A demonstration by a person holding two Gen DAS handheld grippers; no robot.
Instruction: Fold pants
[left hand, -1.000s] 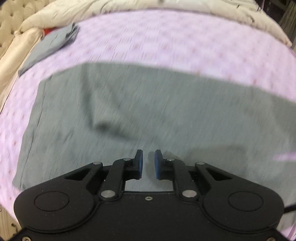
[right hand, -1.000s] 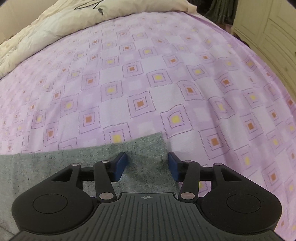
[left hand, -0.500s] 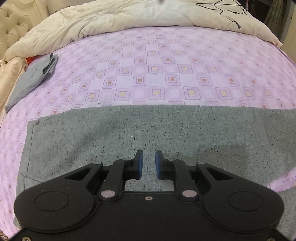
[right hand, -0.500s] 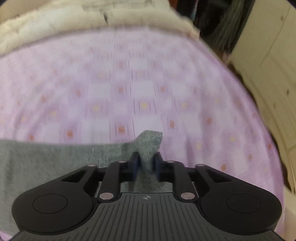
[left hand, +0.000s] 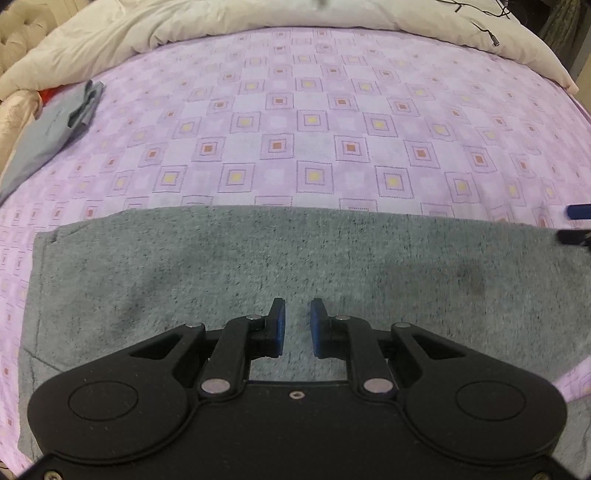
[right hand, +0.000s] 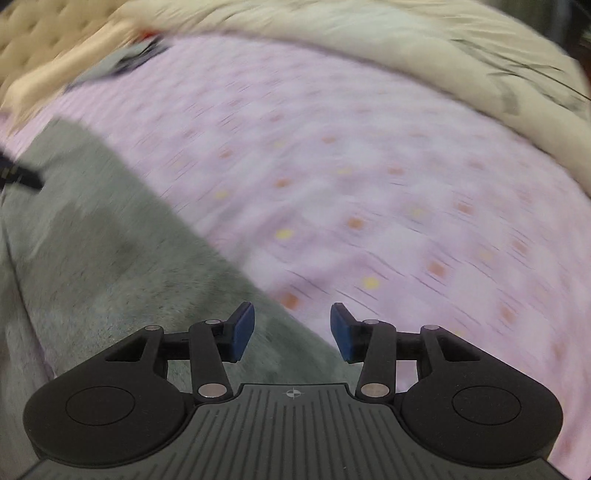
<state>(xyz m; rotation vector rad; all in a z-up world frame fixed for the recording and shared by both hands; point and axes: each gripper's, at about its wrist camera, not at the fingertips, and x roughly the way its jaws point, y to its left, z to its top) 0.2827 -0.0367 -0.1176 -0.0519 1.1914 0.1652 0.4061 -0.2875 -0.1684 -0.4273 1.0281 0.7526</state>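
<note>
The left tongs (left hand: 296,325) stand with a narrow gap between the blue pads, nothing pinched, low over the grey pants (left hand: 258,266). The pants lie flat across the bed (left hand: 314,122) as a wide band from 9 to 3 o'clock around these tongs, in sharp view here. The right view is blurred: the right tongs (right hand: 291,330) are spread wide and empty, with the pants (right hand: 110,258) under the left pad and running off toward 10 o'clock, and the purple sheet under the right pad. Only the left view shows the other tongs' tips, at its 3 o'clock edge beside the pants' far edge. Farther off, at 10 o'clock, a grey folded cloth (left hand: 55,125) lies on the sheet. A cream duvet (left hand: 258,14) is heaped at 12 o'clock.
</note>
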